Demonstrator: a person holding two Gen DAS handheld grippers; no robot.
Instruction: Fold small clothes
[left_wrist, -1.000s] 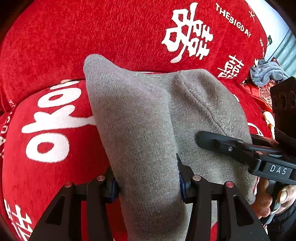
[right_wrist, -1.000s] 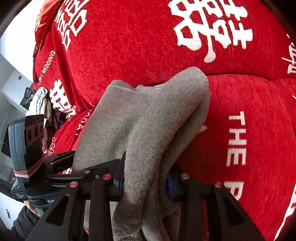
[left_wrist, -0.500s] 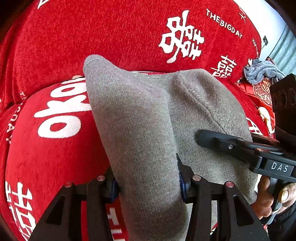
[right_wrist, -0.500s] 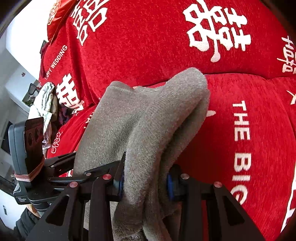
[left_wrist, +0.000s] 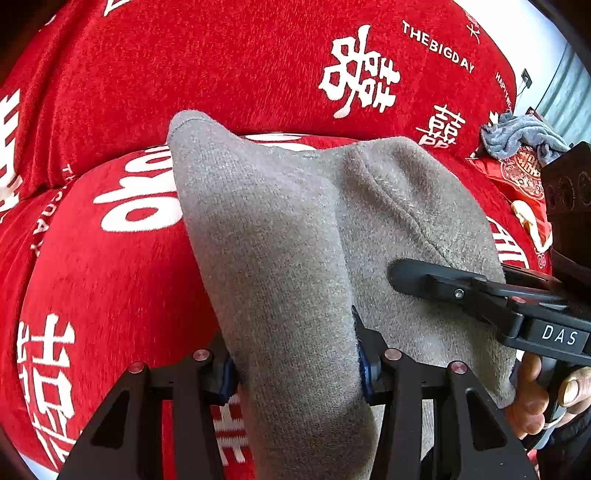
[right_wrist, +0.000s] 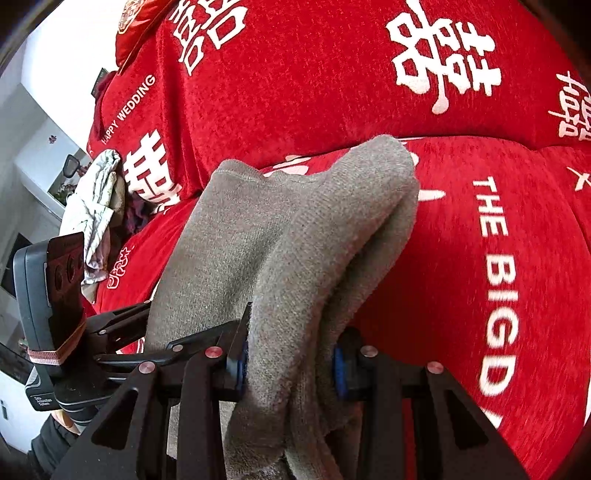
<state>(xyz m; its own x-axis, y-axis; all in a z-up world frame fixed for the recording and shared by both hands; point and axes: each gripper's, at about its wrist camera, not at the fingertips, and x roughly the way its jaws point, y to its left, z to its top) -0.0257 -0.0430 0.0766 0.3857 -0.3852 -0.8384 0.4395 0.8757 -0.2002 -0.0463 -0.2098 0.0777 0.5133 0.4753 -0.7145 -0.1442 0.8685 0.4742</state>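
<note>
Left tongs (left_wrist: 295, 365) pinching bunched gray garment (left_wrist: 280, 236) | right tongs (right_wrist: 288, 369) pinching same garment's doubled fold (right_wrist: 332, 236) | garment held up between both tongs, over red sofa cover (left_wrist: 110, 280) with white lettering | bluish-gray cloth (left_wrist: 521, 133) heaped at sofa's far right end

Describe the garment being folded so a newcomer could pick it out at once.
Start from the red plush sofa cover with white lettering. In front of it, the left gripper and right gripper are each clamped on one plain grey knitted garment, bunched and raised. Unlike the crumpled blue-grey cloth lying far off, it is held.
</note>
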